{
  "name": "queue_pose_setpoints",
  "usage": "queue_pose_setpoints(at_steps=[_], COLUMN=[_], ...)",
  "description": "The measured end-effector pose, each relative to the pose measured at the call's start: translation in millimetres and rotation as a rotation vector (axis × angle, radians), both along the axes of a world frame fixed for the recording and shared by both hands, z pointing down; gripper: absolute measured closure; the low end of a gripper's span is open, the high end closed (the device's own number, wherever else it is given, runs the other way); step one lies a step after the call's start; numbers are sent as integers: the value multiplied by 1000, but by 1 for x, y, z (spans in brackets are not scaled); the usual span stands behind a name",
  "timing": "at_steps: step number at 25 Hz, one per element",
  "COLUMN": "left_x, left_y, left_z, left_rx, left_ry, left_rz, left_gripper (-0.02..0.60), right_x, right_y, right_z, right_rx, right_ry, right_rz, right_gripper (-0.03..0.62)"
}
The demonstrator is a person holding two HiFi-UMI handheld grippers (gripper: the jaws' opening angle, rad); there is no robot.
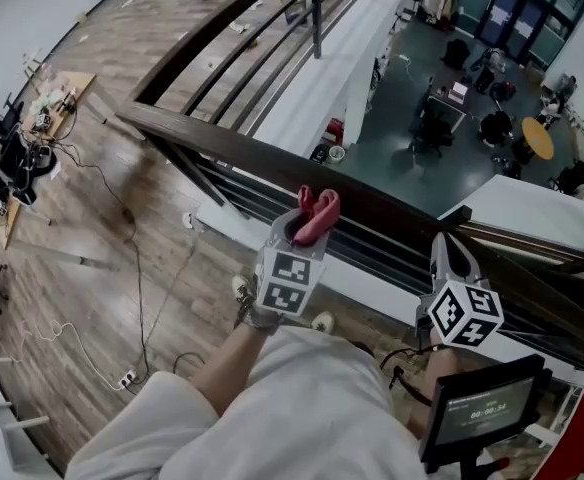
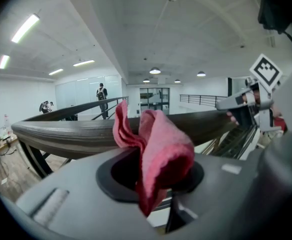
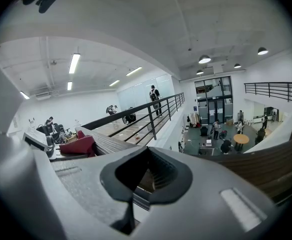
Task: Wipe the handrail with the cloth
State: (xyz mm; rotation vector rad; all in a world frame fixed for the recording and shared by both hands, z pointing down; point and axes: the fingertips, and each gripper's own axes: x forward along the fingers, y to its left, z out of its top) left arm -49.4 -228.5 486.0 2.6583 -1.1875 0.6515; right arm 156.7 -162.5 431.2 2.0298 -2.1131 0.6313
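A dark wooden handrail (image 1: 212,146) runs from the left middle to the lower right in the head view. My left gripper (image 1: 307,226) is shut on a pink-red cloth (image 1: 318,212) and holds it just in front of the rail, at about rail height. In the left gripper view the cloth (image 2: 158,149) bunches up out of the jaws, with the handrail (image 2: 66,132) close behind it. My right gripper (image 1: 451,250) is shut and holds nothing. It sits at the near side of the rail, to the right. The handrail (image 3: 278,169) passes just beyond its jaws.
Beyond the rail is a drop to a lower floor (image 1: 412,168) with people, chairs and a round table (image 1: 538,136). A metal post (image 1: 316,13) stands on the far railing. Cables (image 1: 137,298) lie on the wooden floor to my left. A small screen (image 1: 484,408) is at the lower right.
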Motion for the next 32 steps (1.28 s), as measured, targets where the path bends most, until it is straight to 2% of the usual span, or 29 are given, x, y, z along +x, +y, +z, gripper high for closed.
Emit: queue_pose_setpoints(at_steps=[19, 32], left_x=[70, 139], left_y=[45, 94], left_z=[12, 16], left_rx=[-26, -31], left_ry=[12, -4], left_rz=[169, 407], left_gripper=[457, 457], right_x=[13, 33], right_y=[9, 36], right_z=[5, 3], right_rx=[-24, -18], right_ry=[14, 20], right_rz=[-24, 61], right_gripper=[591, 591])
